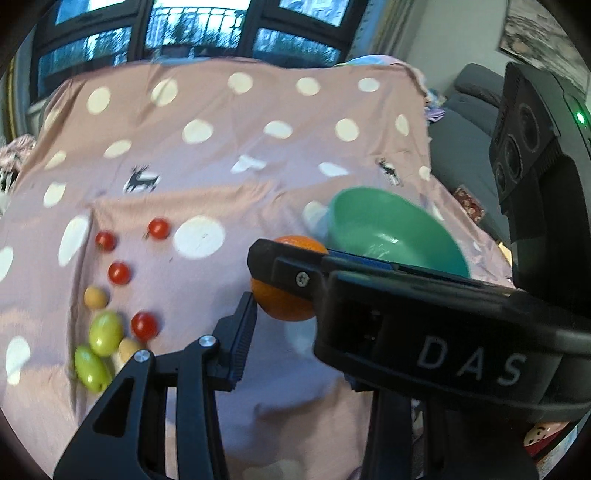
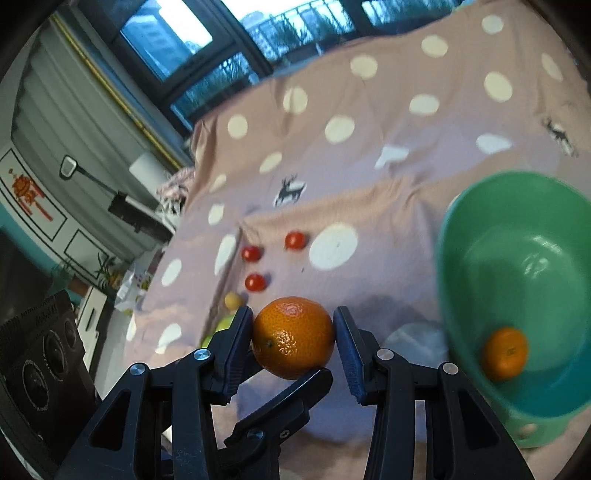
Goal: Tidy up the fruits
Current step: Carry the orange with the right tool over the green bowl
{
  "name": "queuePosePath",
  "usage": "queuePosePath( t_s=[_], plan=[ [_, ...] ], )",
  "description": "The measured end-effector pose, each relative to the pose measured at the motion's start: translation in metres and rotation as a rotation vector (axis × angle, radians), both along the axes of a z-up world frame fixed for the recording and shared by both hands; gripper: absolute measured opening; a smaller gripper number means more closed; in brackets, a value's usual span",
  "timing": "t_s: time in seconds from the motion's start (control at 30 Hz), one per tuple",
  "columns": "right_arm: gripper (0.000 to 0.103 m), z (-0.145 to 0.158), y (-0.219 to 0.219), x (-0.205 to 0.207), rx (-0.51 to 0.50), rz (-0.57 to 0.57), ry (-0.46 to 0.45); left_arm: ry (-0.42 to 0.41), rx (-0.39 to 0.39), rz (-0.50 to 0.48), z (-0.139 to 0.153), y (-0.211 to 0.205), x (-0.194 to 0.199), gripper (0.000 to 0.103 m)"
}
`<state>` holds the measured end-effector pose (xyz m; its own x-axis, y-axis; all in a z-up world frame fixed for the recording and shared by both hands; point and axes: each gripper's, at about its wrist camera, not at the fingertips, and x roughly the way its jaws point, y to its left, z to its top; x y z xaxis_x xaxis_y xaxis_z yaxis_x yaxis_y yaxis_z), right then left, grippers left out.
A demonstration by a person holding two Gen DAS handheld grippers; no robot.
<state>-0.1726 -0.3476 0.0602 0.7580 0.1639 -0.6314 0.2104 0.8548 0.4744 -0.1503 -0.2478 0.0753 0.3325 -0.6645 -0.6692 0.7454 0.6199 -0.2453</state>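
An orange (image 2: 293, 338) hangs above the pink dotted cloth (image 2: 369, 177), and my right gripper (image 2: 293, 332) is shut on its two sides. One finger (image 2: 295, 391) of my left gripper presses it from below. In the left wrist view my left gripper (image 1: 288, 302) has its left pad on the same orange (image 1: 286, 302); the right gripper's body (image 1: 424, 332) hides its other finger. To the right a green bowl (image 2: 480, 229) holds a second orange (image 2: 504, 353). Cherry tomatoes (image 1: 119, 272), green fruits (image 1: 106, 332) and small yellow fruits (image 1: 96, 297) lie at the left.
The cloth-covered surface drops off at its right edge toward a grey sofa (image 1: 469, 122). Windows (image 1: 199, 26) run along the far side. A cabinet (image 2: 55, 129) and clutter stand beyond the left edge. A doll figure (image 1: 543, 437) shows at the lower right.
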Motion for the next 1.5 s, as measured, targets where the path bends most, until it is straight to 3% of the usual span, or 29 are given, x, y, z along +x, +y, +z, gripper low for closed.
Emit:
queuePosePath(
  t_s=[0.2,0.6,1.07,1.5],
  plan=[
    [0.047,0.018,-0.023,-0.024,-0.037,-0.083,-0.072,-0.049,-0.021,-0.073,0.015,-0.031,-0.014,0.041],
    [0.047,0.017,-0.078,-0.062,0.023,-0.244,-0.125,-0.082,0.014,-0.19,0.017,-0.094,-0.035,0.04],
    [0.047,-0.009,-0.119,-0.075,0.069,-0.341,-0.045,0.002,0.066,-0.273,-0.007,-0.137,-0.037,0.04],
    [0.047,-0.023,-0.125,-0.071,0.059,-0.374,0.04,0.098,0.072,-0.3,-0.022,-0.15,-0.031,0.04]
  ],
)
